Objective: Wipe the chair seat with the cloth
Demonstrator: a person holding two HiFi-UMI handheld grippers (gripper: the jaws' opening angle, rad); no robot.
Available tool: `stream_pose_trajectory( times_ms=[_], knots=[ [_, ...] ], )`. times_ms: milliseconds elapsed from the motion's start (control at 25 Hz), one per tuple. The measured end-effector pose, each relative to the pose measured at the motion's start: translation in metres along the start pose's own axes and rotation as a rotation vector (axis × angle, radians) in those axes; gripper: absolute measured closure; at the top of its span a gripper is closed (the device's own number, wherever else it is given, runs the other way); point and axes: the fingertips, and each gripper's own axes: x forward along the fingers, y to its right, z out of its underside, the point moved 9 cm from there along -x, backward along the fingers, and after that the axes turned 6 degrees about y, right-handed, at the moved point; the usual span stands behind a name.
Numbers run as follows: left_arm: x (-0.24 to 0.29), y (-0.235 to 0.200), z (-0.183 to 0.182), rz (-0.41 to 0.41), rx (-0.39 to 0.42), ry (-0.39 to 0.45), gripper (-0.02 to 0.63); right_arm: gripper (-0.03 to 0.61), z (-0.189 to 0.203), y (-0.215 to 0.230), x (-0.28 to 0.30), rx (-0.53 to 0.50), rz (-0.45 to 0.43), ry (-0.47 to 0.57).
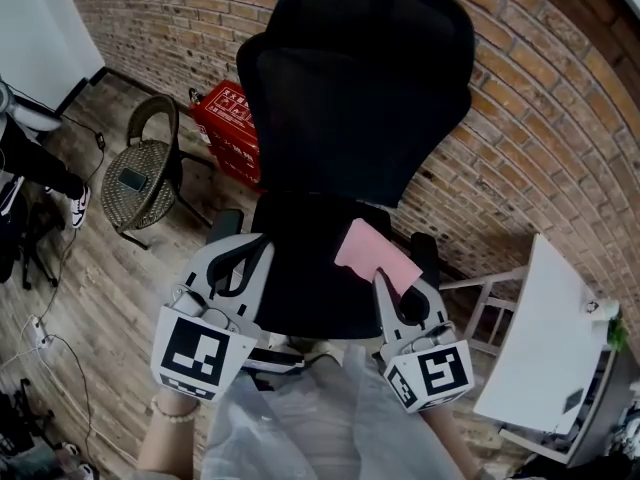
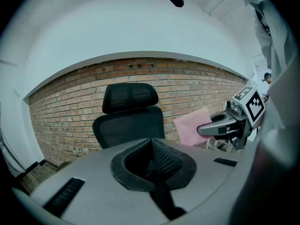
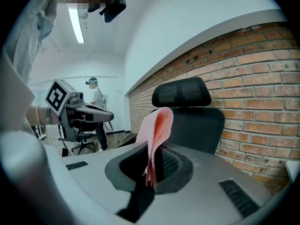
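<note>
Right claw (image 1: 382,280) held pink cloth (image 1: 375,251) clamped by edge, over black office chair seat (image 1: 300,283). Left claw (image 1: 245,253) stood closed, empty. Risk: cloth could slip out in dragging; chair could swivel.

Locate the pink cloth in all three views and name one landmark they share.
Head view: pink cloth right of centre, over the black seat, pinched by the right gripper.
Left gripper view: right of centre, beside the chair back, hanging from the other gripper.
Right gripper view: centre, standing up from between the shut jaws.
Shared landmark: the chair headrest, against the brick wall in every view.
</note>
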Motion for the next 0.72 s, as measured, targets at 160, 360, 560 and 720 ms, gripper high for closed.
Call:
stream_pose_trajectory(
  times_ms=[160, 360, 560, 720],
  knots=[
    [0.0002, 0.001, -0.0003, -0.002, 0.003, 0.01, 0.595, 0.529, 0.0005, 0.0, 0.0001, -0.005, -0.004, -0.003],
    [0.0006, 0.0024, -0.0006, -0.002, 0.003, 0.007, 0.595, 0.529, -0.0011, 0.0004, 0.0011, -0.012, -0.01, -0.005],
    [0.0014, 0.0031, 0.0, -0.007, 0.002, 0.009, 0.595, 0.529, -0.0009, 0.0012, 0.0026, -0.017, -0.013, -0.005],
    [0.002, 0.0032, 0.0007, -0.012, -0.008, 0.007, 0.595, 0.529, 0.0, 0.0013, 0.0027, -0.013, -0.017, -0.008]
  ],
)
